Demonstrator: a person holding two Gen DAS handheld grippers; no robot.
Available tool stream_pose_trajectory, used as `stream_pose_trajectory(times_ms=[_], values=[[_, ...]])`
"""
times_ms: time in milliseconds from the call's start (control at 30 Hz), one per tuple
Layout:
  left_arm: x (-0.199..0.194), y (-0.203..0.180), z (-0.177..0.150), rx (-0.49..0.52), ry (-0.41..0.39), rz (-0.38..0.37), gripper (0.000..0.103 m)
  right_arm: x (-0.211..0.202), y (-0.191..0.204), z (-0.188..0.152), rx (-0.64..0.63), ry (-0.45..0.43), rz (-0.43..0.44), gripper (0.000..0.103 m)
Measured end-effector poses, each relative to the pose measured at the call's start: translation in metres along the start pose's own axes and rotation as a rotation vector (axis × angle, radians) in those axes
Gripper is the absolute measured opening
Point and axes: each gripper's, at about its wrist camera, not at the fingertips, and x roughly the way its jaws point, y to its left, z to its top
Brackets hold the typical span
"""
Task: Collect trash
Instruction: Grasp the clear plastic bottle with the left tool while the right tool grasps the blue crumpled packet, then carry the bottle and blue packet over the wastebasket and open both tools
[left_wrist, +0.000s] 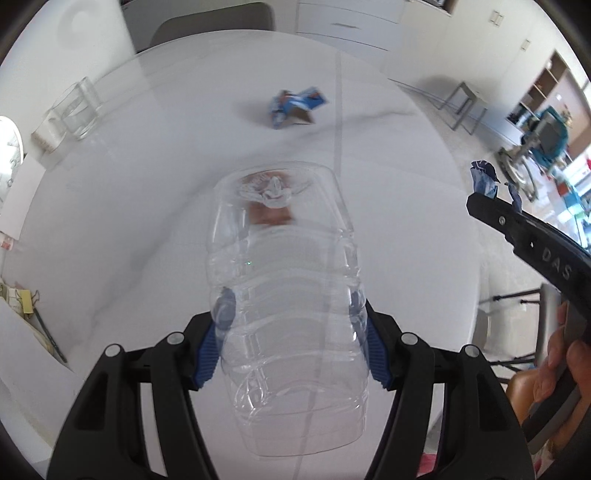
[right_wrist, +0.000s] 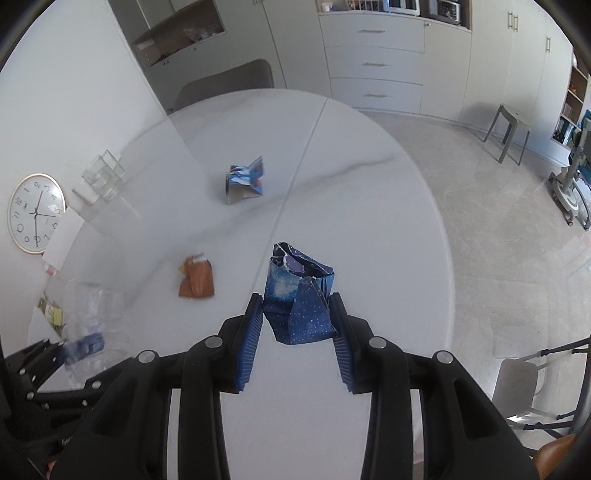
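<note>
My left gripper (left_wrist: 291, 312) is shut on a clear plastic bottle (left_wrist: 280, 243), its blue pads pressing the ribbed sides above the white round table (left_wrist: 147, 221). My right gripper (right_wrist: 296, 306) is shut on a crumpled dark blue wrapper (right_wrist: 291, 269), lifted off the tabletop; it also shows at the right edge of the left wrist view, wrapper (left_wrist: 483, 181) in its tips. An orange wrapper (right_wrist: 197, 277) and a crushed blue-and-white carton (right_wrist: 245, 181) (left_wrist: 295, 105) lie on the table. The left gripper and bottle appear blurred at lower left (right_wrist: 85, 332).
A clear glass container (right_wrist: 103, 175) (left_wrist: 75, 110) stands at the table's far left, next to a wall clock (right_wrist: 35, 212). A grey chair (right_wrist: 225, 83) sits behind the table. A stool (right_wrist: 511, 129) stands on the floor to the right, in front of the cabinets.
</note>
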Motion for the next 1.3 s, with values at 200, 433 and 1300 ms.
stream_pose_trajectory(times_ms=[200,433,1300], values=[[-0.011,-0.083,-0.028,0.132,0.006,-0.082,0.062,-0.054,-0.051,-0.048,0.013,-0.038,-0.05,0.037],[0.003,-0.188,-0.061,0.289,0.052,-0.183,0.062,-0.085,-0.133,-0.105,0.077,-0.011,-0.141,0.037],[0.025,-0.281,-0.062,0.388,0.054,-0.137,0.082,-0.086,-0.231,-0.155,0.156,0.042,-0.107,0.038]])
